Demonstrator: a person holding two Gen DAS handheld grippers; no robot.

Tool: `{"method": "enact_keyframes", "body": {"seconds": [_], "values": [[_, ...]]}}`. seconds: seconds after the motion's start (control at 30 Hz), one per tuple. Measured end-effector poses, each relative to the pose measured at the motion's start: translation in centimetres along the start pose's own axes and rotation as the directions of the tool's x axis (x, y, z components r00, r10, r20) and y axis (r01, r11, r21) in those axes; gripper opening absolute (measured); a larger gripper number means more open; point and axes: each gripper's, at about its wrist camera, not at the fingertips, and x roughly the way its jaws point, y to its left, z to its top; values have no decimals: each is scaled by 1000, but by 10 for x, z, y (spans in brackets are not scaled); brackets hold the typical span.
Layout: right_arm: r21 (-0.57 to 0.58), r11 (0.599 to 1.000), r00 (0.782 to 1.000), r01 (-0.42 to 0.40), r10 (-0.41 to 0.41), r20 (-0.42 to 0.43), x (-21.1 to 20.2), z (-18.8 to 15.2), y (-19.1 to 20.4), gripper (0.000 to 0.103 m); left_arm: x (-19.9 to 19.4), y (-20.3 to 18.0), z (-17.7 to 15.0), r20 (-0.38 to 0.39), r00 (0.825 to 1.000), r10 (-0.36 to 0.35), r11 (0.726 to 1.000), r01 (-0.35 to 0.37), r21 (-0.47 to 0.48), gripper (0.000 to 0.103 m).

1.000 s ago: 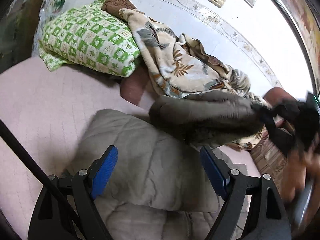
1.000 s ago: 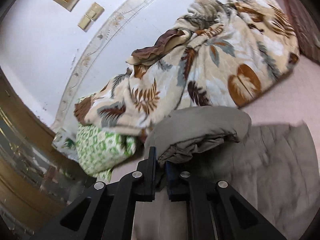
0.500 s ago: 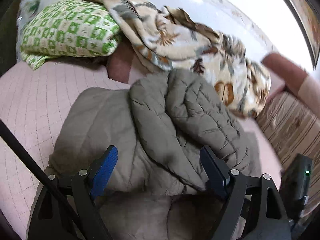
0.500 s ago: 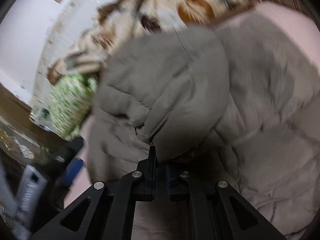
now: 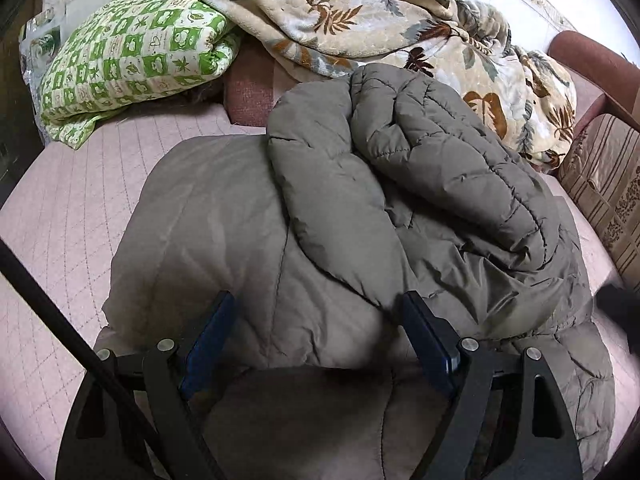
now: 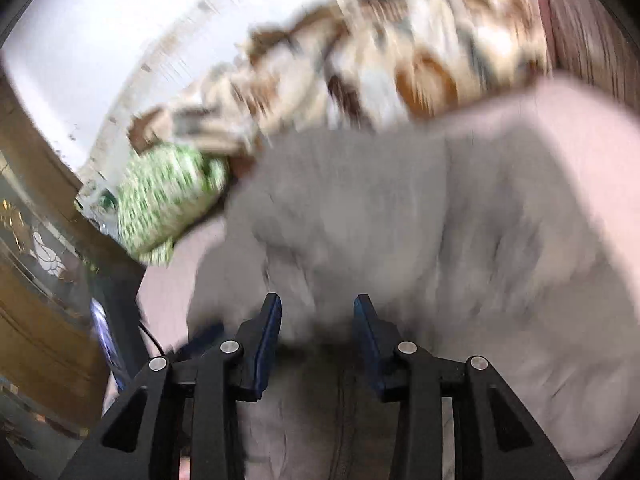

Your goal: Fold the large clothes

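Your jacket (image 5: pixel 332 220) lies on the pink quilted bed (image 5: pixel 68 208), its sleeve folded across. Behind it a leaf blanket (image 5: pixel 360 20) and green pillow (image 5: pixel 132 52) rest near the white wall (image 6: pixel 100 32). Both your left hand-held gripper (image 5: pixel 320 328) and right hand-held gripper (image 6: pixel 316 324) stand apart, holding nothing.

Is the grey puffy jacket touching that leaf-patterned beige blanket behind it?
Touching. In the left wrist view the quilted grey jacket has its folded sleeve lying against the lower edge of the leaf-patterned blanket, overlapping it with no pink mattress showing between them.

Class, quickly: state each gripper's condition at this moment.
Left gripper: open, holding nothing, over the grey-brown quilted puffer jacket.
Right gripper: open, holding nothing, above the same jacket.
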Motion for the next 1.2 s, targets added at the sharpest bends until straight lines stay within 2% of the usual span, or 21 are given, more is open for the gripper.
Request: {"method": "enact_keyframes", "body": {"seconds": [0.07, 0.13, 0.27, 0.37, 0.43, 0.57, 0.7, 0.8, 0.97, 1.07, 1.2], "values": [[-78, 996, 997, 50, -45, 61, -3, 20, 11, 41, 0, 0, 0, 0, 1000, 0, 1000, 0, 4, 83], [-122, 989, 995, 85, -77, 62, 13, 37, 17, 41, 0, -2, 0, -1, 1000, 0, 1000, 0, 7, 83], [-196, 971, 990, 133, -141, -28, 70, 41, 13, 41, 1, -1, 1, -8, 1000, -4, 1000, 4, 2, 84], [-181, 969, 966, 170, -201, -164, 118, 16, -12, 41, 3, -1, 1, -12, 1000, -4, 1000, 4, 7, 85], [-166, 974, 968, 157, -185, -172, 126, 6, -22, 41, 4, -2, 1, -16, 1000, -6, 1000, 7, 13, 85], [-160, 977, 973, 142, -167, -156, 108, 17, -16, 41, -7, 3, 6, 7, 999, -31, 1000, 31, -3, 85], [-187, 978, 993, 94, -105, -48, 71, 37, 11, 41, -28, 19, 17, 75, 997, -27, 999, 30, -43, 85], [-214, 976, 998, 51, -55, -14, 67, 52, 29, 41, -40, 38, 24, 118, 993, -1, 996, 12, -93, 85], [-237, 971, 1000, 23, -27, -15, 100, 65, 46, 41, -45, 71, 31, 120, 992, 37, 983, -14, -183, 85], [-258, 966, 996, 20, -40, -75, 137, 54, 47, 41, -41, 88, 33, 102, 993, 64, 973, -39, -228, 85], [-298, 953, 976, 62, -120, -181, 188, 23, 41, 42, -39, 98, 34, 89, 994, 67, 964, -42, -261, 85]]}}
